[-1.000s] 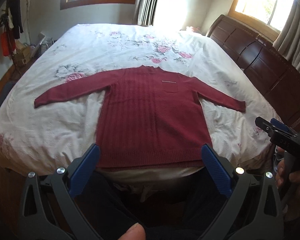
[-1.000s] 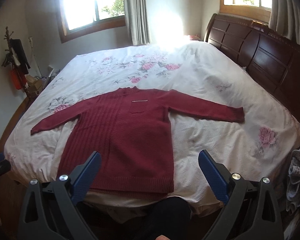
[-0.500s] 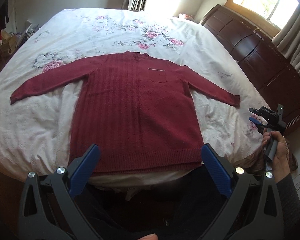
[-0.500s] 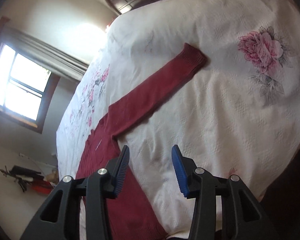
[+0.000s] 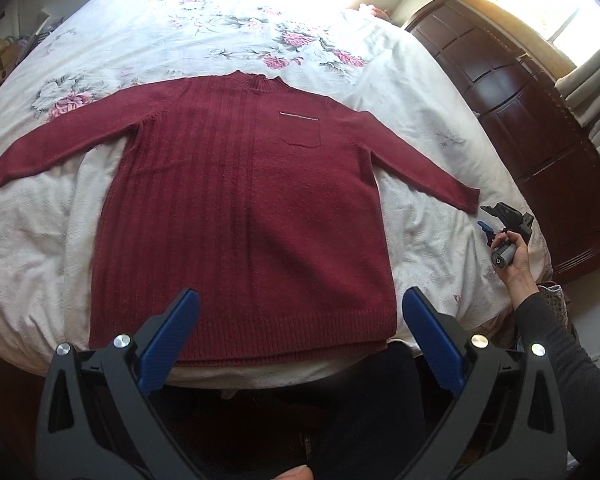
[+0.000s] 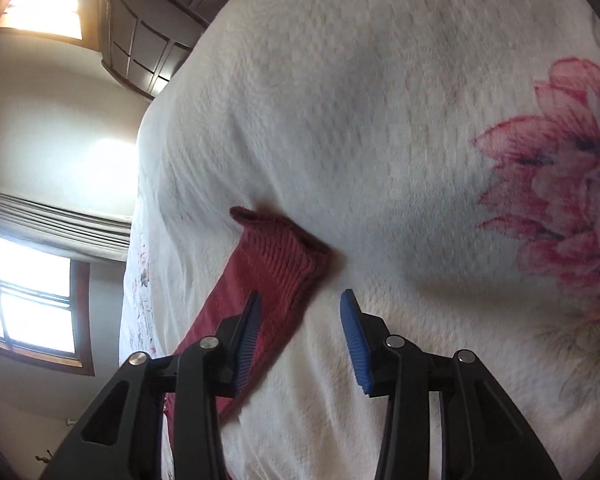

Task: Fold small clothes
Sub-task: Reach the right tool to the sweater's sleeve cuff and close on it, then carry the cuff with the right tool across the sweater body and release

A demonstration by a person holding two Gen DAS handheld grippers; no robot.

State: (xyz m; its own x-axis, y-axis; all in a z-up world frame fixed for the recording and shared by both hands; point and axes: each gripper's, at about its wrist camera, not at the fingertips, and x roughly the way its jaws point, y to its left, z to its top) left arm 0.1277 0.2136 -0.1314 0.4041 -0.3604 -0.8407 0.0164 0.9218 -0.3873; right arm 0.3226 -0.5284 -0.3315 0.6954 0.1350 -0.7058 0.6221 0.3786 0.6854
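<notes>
Maroon knit sweater (image 5: 244, 208) lies flat, front up, on the white floral bedspread (image 5: 40, 240), hem toward the person, sleeves spread toward 9 and 3 o'clock. Its right cuff (image 6: 284, 252) sits just beyond the right gripper (image 6: 300, 336), whose blue pads are partly spread and empty, the sleeve running back toward 7 o'clock. Clearly the nearer tool. Well back at the hem, the left gripper (image 5: 300, 344) hangs spread wide, holding nothing.

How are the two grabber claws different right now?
The left gripper hangs back over the sweater hem, jaws spread wide. The right gripper is down at the right sleeve cuff, jaws narrower, one finger over the sleeve. Both are open and hold nothing.
</notes>
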